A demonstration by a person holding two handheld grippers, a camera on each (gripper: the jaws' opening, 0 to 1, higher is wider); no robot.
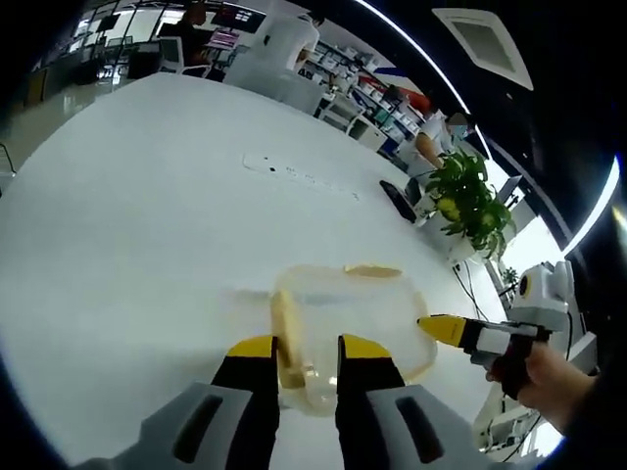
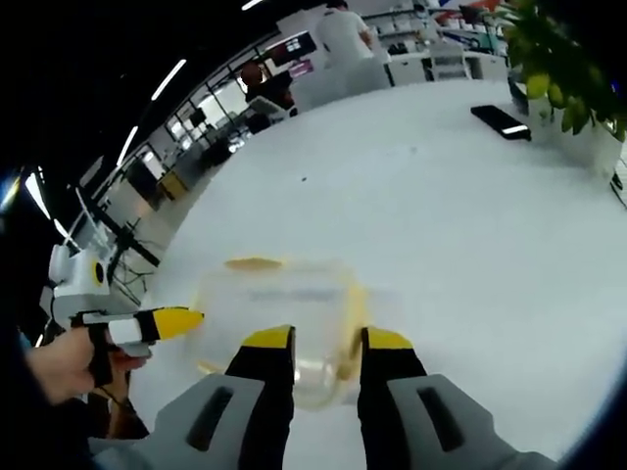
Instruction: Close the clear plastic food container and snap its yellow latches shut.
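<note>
Centrally on the white table (image 1: 147,215) sits the clear container (image 1: 348,328), lid down; left gripper (image 1: 308,349) straddles its 6 o'clock edge, jaws narrowly apart; right gripper (image 2: 327,341) likewise, narrowly parted over its near yellow latch (image 2: 348,360).

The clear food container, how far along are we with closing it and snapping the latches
Done: the lid looks seated on the clear container. In hand: the left gripper and right gripper each straddle a side of it, jaws apart. Left: the latches; one yellow latch shows at the far edge, but blur hides whether it is snapped.
</note>
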